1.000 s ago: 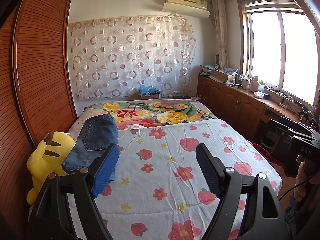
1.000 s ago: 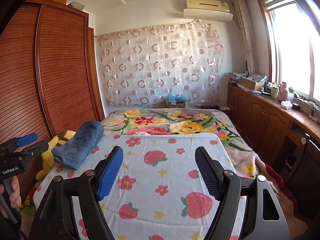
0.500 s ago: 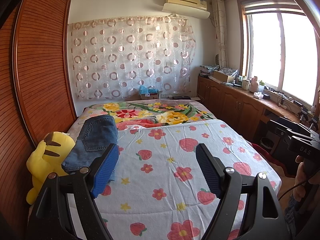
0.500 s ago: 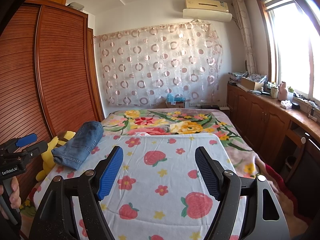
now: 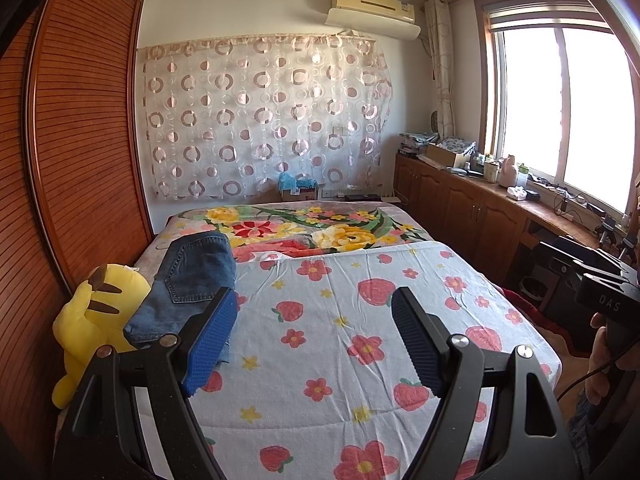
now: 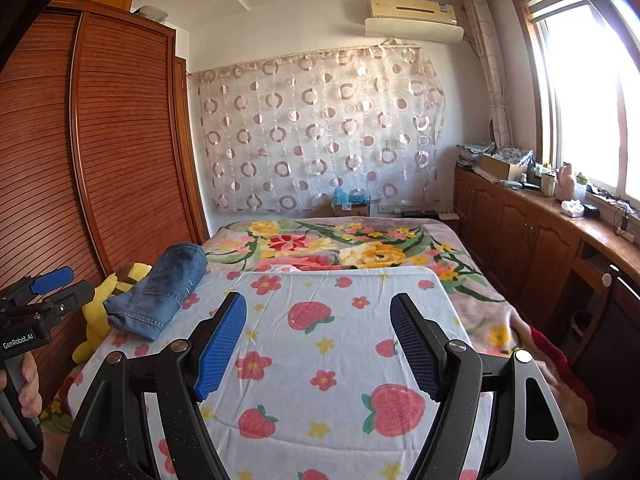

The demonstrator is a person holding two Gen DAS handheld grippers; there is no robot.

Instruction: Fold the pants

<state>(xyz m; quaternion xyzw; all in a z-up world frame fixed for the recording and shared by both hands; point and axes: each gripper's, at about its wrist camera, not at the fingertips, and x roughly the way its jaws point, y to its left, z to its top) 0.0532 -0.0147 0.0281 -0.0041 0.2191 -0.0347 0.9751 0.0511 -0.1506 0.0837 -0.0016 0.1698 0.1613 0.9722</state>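
Nothing has moved: folded jeans [image 5: 188, 284] lie lengthwise up the bed, both claws wide, empty.

Middle of the strawberry sheet [image 5: 340, 320] lies bare, w/ open passage straight ahead btwn both sets of spread jaws. Far-left edge is blocked: folded jeans [image 5: 192, 284] lean on a yellow plush [image 5: 92, 320], tight against the slatted wardrobe [image 5: 80, 160]. On the window side, wooden cabinets [image 6: 532, 248] run close along the bed, leaving only a narrow aisle.
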